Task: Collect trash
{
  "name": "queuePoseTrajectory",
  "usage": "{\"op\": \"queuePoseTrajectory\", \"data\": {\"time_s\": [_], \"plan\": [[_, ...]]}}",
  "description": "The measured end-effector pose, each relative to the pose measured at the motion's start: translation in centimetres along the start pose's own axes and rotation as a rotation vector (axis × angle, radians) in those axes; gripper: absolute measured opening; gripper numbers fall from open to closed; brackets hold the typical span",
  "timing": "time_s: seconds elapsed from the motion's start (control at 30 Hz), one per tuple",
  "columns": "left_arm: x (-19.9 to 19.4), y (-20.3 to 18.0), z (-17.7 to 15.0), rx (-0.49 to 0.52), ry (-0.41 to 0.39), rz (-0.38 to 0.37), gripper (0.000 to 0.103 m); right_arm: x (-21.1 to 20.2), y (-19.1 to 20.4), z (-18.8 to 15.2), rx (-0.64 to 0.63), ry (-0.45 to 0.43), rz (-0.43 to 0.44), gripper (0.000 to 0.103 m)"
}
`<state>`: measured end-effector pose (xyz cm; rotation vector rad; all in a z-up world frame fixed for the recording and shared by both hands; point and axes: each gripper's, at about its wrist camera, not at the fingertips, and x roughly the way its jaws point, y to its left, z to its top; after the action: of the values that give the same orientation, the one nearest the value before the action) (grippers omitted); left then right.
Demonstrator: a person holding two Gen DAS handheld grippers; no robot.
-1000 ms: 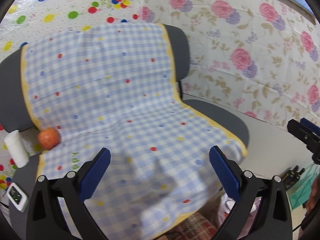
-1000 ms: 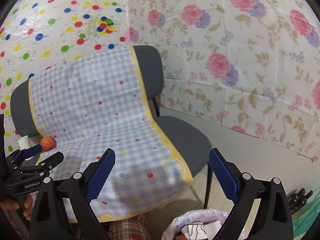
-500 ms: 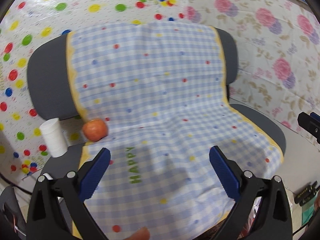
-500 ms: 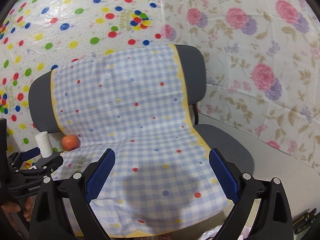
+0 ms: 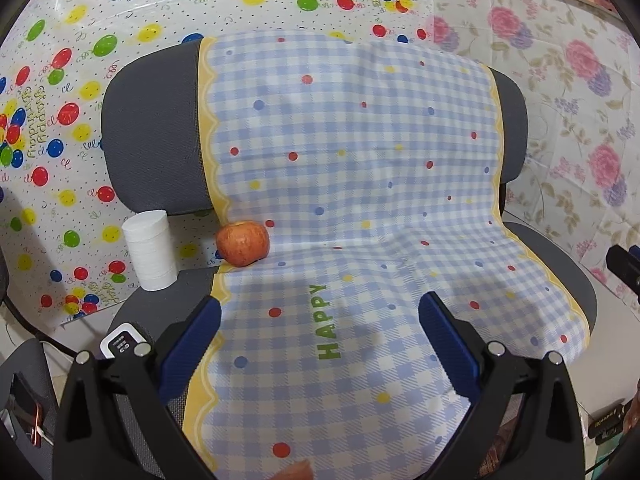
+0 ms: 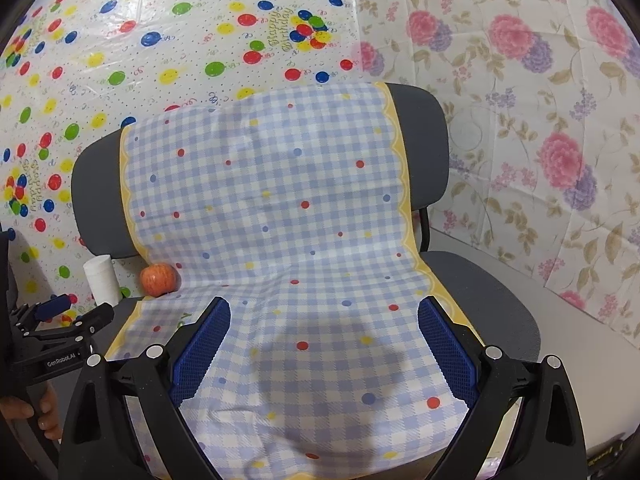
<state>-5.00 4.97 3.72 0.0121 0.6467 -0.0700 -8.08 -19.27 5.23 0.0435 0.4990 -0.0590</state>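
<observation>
Chair draped in checked cloth; both grippers hover over the seat front, jaws spread wide, nothing held. Left gripper sits nearer the candidates; right gripper is centred over bare cloth, well apart from them. Apple rests at the crease of seat and backrest, on the cloth's yellow border, ahead and left of the left fingers; round, no long axis. White paper cup stands upright just beside the apple, further left, on bare seat; vertical axis; probably the trash, though which counts is a judgement. Open cloth lies between fingers and both; backrest closes in behind, seat's left edge near the cup.
</observation>
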Motion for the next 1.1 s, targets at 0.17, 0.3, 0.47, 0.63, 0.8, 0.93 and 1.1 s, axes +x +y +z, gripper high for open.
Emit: {"op": "queuePoseTrajectory", "data": {"time_s": [0.17, 0.3, 0.47, 0.63, 0.8, 0.93, 1.1], "plan": [[0.16, -0.31, -0.05, 0.005, 0.009, -0.006, 0.096, 0.07, -0.33, -0.17, 0.008, 0.008, -0.001, 0.094], [0.12, -0.44, 0.00, 0.007, 0.008, -0.012, 0.096, -0.15, -0.56, -0.09, 0.011, 0.004, -0.003, 0.094], [-0.03, -0.42, 0.05, 0.006, 0.005, -0.013, 0.096, -0.31, -0.63, -0.10, 0.007, 0.002, -0.003, 0.094], [-0.18, -0.46, 0.13, 0.008, 0.002, -0.013, 0.096, -0.35, -0.45, -0.09, 0.006, 0.002, -0.006, 0.094], [-0.39, -0.45, 0.27, 0.008, -0.001, -0.012, 0.096, -0.43, -0.42, -0.06, 0.007, -0.001, -0.008, 0.094], [-0.48, -0.40, 0.39, 0.006, -0.002, -0.014, 0.096, -0.66, -0.28, -0.05, 0.003, -0.002, -0.006, 0.094], [-0.59, -0.37, 0.52, 0.007, -0.005, -0.015, 0.096, -0.67, -0.27, -0.05, 0.004, -0.003, -0.006, 0.094]]}}
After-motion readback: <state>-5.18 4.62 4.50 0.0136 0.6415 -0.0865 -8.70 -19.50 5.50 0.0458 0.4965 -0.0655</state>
